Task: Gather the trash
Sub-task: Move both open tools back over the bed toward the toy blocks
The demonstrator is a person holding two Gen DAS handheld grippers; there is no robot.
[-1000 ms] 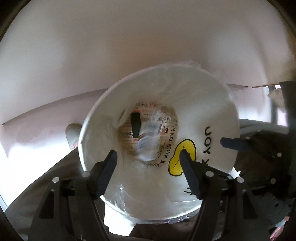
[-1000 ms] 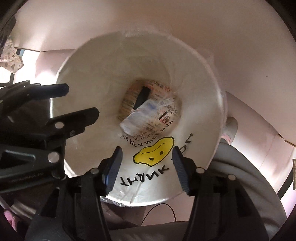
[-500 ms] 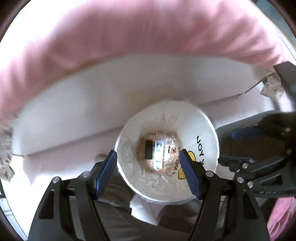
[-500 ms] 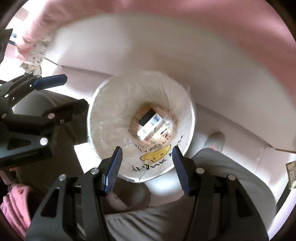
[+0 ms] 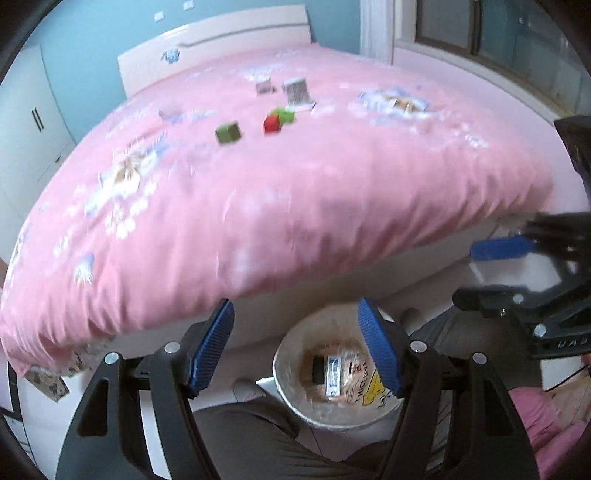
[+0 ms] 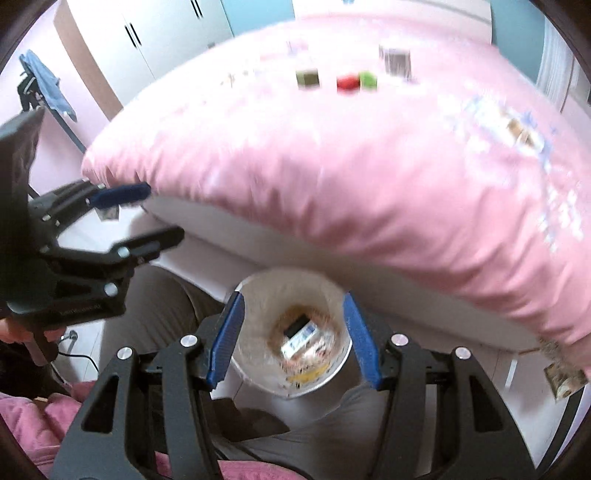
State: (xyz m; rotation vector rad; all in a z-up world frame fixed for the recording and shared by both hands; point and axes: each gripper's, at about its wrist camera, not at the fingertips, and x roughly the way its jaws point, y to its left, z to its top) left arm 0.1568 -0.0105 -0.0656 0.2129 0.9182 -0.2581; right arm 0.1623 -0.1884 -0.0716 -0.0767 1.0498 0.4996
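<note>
A white bin (image 5: 291, 391) lined with a printed bag stands on the floor by the bed, below both grippers. A small box and wrappers (image 5: 332, 373) lie at its bottom. My left gripper (image 5: 295, 347) hangs open and empty above it. My right gripper (image 6: 293, 339) is also open with nothing between its pads, and the bin (image 6: 258, 295) shows between its fingers far below. Each gripper appears in the other's view: the right gripper (image 5: 487, 273) and the left gripper (image 6: 147, 218). On the pink duvet (image 5: 295, 206) lie a green cube (image 5: 228, 133), a red cube (image 5: 272, 122) and a striped box (image 5: 296, 90).
A person's grey-trousered legs (image 5: 251, 435) sit beside the bin. Patterned paper scraps (image 5: 48, 380) hang at the duvet's corner. A white headboard (image 5: 221, 40), wardrobe doors (image 6: 155, 33) and a window (image 5: 498, 33) surround the bed. A cable (image 6: 85, 362) lies on the floor.
Both grippers have risen well away from the bin and tipped upward. The bin has shrunk in view and the top of the bed has come into sight. The jaws kept their width.
</note>
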